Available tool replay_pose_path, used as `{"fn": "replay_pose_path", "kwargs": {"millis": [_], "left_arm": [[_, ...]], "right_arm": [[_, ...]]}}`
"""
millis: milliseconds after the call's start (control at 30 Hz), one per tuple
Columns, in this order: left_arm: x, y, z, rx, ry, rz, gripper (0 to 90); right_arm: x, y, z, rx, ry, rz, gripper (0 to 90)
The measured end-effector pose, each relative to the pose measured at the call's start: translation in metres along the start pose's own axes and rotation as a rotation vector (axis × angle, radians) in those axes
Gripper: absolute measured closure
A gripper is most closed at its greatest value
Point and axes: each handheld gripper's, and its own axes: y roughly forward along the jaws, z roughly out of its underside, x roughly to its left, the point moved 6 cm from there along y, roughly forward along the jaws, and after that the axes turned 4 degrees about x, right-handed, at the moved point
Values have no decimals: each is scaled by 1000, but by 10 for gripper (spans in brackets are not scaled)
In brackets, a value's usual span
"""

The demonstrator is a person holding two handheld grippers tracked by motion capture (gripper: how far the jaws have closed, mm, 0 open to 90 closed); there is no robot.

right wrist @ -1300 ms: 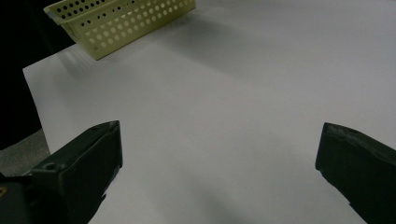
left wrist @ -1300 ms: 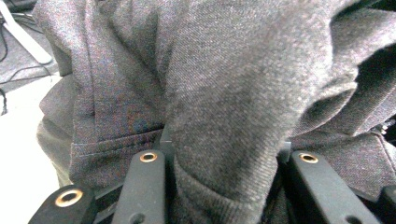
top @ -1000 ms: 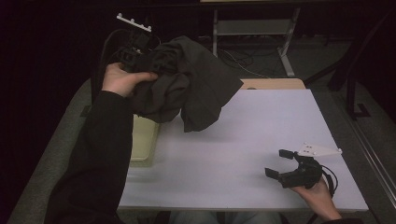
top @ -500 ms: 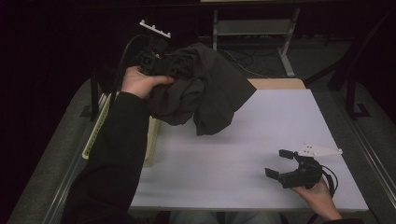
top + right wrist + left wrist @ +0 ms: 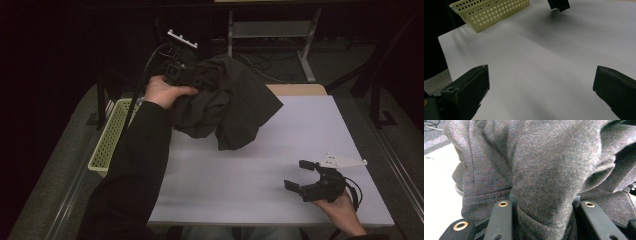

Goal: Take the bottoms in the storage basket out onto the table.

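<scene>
A dark grey garment (image 5: 230,107) hangs bunched above the white table's (image 5: 280,150) far left part, its lower folds drooping toward the surface. My left gripper (image 5: 187,77) is buried in its top, shut on a thick fold. In the left gripper view the cloth (image 5: 544,165) bulges up between the two black fingers (image 5: 501,220). My right gripper (image 5: 296,174) rests near the front right edge, open, with nothing between its fingers. In the right gripper view its jaws (image 5: 542,75) stand wide apart over bare table, and a corner of the garment (image 5: 559,5) dangles at the top.
A pale yellow perforated basket (image 5: 107,145) sits at the table's left edge, partly under my left sleeve, seen too as the basket (image 5: 491,10) in the right gripper view. A wooden board (image 5: 295,90) lies behind the table. Dark floor and metal frames surround it.
My left hand has carried the garment to the right and lower toward the table. The right gripper has stayed put.
</scene>
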Motion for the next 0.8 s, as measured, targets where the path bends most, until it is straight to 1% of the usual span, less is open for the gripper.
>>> {"fn": "replay_pose_path", "kwargs": {"millis": [67, 300, 433, 500, 533, 567, 600, 633, 733, 800], "left_arm": [[-1, 4, -1, -1, -1, 6, 610], [-1, 19, -1, 15, 20, 16, 610], [-3, 28, -1, 22, 23, 24, 609], [-3, 32, -1, 34, 34, 29, 609], [-3, 34, -1, 42, 46, 31, 609], [-3, 36, 0, 45, 45, 33, 608], [-4, 39, 0, 46, 47, 34, 608], [-3, 41, -1, 48, 58, 37, 608], [-5, 47, -1, 45, 56, 42, 608], [-5, 51, -1, 44, 66, 47, 607]], "right_arm": [[0, 0, 0, 0, -1, -1, 1], [0, 0, 0, 1, 5, -2, 1], [0, 0, 0, -1, 2, -2, 1], [0, -1, 0, -2, 0, -1, 1], [0, -1, 0, -2, 1, -1, 1], [0, 0, 0, -2, 0, -1, 1], [0, 0, 0, -1, 1, -1, 1], [0, -1, -1, -2, 0, -2, 1], [0, -1, -1, -3, 0, -2, 1], [0, -1, -1, -4, 2, -3, 1]]}}
